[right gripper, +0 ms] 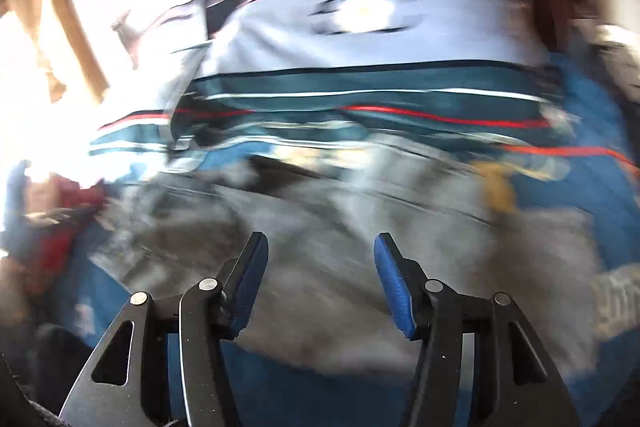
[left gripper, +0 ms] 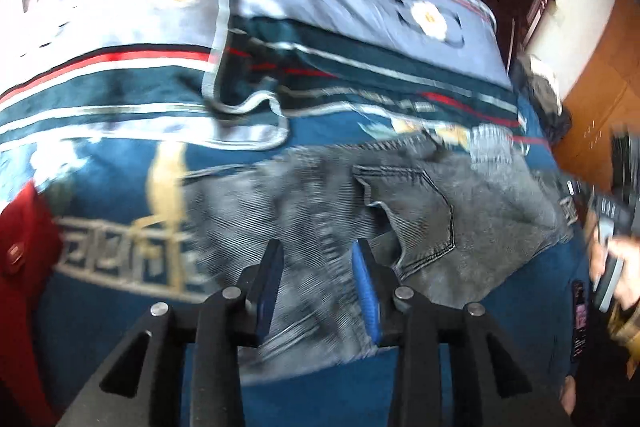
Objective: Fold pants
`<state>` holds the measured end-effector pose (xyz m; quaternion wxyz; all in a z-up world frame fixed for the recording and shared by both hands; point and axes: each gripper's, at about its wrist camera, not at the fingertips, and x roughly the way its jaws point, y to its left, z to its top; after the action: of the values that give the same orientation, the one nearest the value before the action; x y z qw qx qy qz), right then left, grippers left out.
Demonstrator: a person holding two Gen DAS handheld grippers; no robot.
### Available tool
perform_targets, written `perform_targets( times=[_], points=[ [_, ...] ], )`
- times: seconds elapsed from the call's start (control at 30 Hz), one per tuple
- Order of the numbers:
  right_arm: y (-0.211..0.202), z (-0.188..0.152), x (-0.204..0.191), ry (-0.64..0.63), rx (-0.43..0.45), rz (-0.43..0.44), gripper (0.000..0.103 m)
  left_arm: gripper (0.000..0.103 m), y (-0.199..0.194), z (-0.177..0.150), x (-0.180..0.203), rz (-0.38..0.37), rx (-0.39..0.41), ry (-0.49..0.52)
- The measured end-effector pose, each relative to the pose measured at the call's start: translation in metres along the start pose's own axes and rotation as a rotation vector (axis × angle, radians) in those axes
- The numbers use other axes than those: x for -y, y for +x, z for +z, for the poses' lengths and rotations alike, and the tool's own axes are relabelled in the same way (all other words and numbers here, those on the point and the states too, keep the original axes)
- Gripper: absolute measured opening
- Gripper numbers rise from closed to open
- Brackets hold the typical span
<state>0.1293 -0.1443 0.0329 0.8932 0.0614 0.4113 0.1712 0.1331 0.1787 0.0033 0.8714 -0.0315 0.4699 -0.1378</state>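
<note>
Grey jeans (left gripper: 360, 211) spread rumpled, back pocket (left gripper: 412, 211) up.

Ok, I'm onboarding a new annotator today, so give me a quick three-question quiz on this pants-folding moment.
1. True or false: the left gripper has its jaws clamped shut on the grey jeans.
2. Multiple choice: the jeans lie on (A) a wooden table, (B) a blue patterned bedspread, (C) a tiled floor.
3. Fill in: in the left wrist view, the jeans show a stitched back ______.

Key: 1 false, both the left and the right gripper have their jaws apart above the fabric; 2 B; 3 pocket.
</note>
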Motion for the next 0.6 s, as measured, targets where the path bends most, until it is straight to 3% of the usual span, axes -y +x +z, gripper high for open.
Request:
perform_targets(
  times=[0.07, 0.17, 0.23, 0.33, 0.43, 0.5, 0.57, 0.6],
  points=[
    [0.039, 0.024, -0.014, -0.016, -0.060, 0.091, 0.054, 0.038, 0.029, -0.003, 0.012, 0.012, -0.064, 0.034],
    [0.093, 0.053, -0.027, -0.029, -0.153, 0.161, 0.054, 0.040, 0.070, -0.020, 0.014, 0.049, -0.171, 0.087],
    [0.125, 0.066, -0.035, -0.026, -0.210, 0.197, 0.054, 0.039, 0.069, -0.021, 0.016, 0.050, -0.151, 0.105],
    [0.158, 0.079, -0.048, -0.091, -0.267, 0.184, 0.053, 0.039, 0.049, -0.015, 0.011, 0.008, -0.106, 0.076],
    [0.177, 0.078, -0.053, -0.130, -0.361, 0.182, 0.035, 0.040, 0.034, -0.009, -0.003, 0.013, -0.049, 0.053],
    [0.188, 0.074, -0.060, -0.186, -0.402, 0.142, 0.019, 0.041, 0.040, -0.006, -0.015, 0.038, -0.068, 0.029],
    [0.192, 0.073, -0.065, -0.231, -0.389, 0.091, 0.010, 0.041, 0.055, -0.004, -0.023, 0.070, -0.102, 0.028],
    [0.188, 0.078, -0.068, -0.243, -0.338, 0.072, 0.010, 0.041, 0.059, -0.005, -0.025, 0.080, -0.107, 0.031]
  ],
)
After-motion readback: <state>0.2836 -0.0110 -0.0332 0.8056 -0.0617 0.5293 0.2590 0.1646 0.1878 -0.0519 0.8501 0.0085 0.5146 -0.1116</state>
